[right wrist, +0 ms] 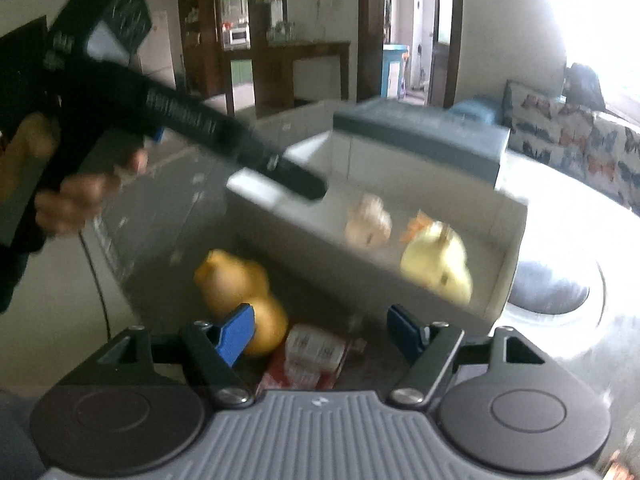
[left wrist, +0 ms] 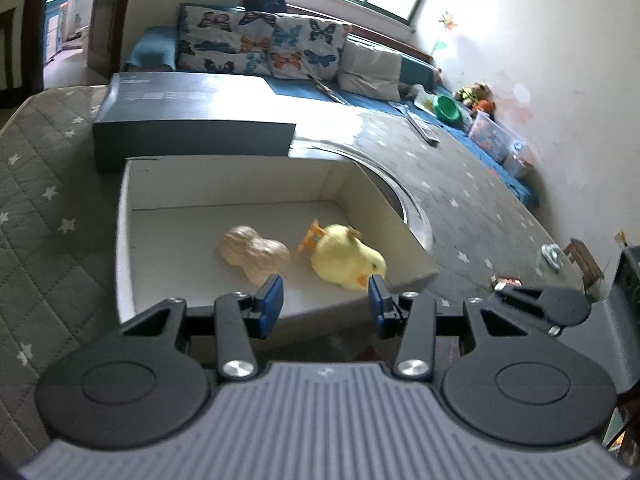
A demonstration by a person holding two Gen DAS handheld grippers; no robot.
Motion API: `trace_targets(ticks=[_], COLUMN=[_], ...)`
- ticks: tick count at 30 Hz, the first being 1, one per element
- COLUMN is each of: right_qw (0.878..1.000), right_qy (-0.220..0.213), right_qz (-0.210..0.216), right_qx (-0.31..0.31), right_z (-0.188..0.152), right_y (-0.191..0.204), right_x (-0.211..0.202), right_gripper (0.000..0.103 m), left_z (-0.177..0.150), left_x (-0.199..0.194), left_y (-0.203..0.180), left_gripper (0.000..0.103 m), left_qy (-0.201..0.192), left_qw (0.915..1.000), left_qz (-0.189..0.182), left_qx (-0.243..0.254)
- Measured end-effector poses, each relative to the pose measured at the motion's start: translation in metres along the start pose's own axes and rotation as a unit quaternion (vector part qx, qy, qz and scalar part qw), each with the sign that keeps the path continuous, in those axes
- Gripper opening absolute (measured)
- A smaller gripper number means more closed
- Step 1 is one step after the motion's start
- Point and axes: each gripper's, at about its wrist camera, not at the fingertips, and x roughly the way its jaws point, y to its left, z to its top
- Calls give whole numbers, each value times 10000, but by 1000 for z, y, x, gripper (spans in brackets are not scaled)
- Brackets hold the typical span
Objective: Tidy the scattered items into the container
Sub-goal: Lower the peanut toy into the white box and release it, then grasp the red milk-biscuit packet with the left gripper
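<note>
The right gripper is seen with its blue-padded fingers spread apart and nothing held between them. Just beyond its left finger an orange gourd-shaped toy lies on the grey surface, partly hidden by that finger, and a red-and-white packet lies in the gap between the two fingers, close below them. Both items are outside the white box, just beside its near wall. The left gripper is likewise held apart and empty, poised over the near rim of the white box. Inside the box, just past the fingertips, a yellow chick toy lies on its side with its beak near the right finger, and a beige peanut-shaped toy lies beside it, near the left finger. Behind the box a dark lid is seen resting on the star-patterned quilt. In the right wrist view a hand is seen gripping the other tool's handle, blurred.
</note>
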Motion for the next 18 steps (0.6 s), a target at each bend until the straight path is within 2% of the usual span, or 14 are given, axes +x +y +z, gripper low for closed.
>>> trace_targets(ticks=[8, 18], right_qw=[9985, 9985], right_qy=[286, 419], right_qz=[105, -134], right_qx=[459, 326], right_z=[-23, -31], right_y=[7, 1], right_x=[18, 18], right_gripper=[73, 62], left_z=[-8, -21], left_x=[15, 30], left_y=[-11, -22], left_gripper=[46, 46], left_qy=[197, 485], left_qw=[9998, 9982], left_qz=[-64, -221], left_qx=[82, 268])
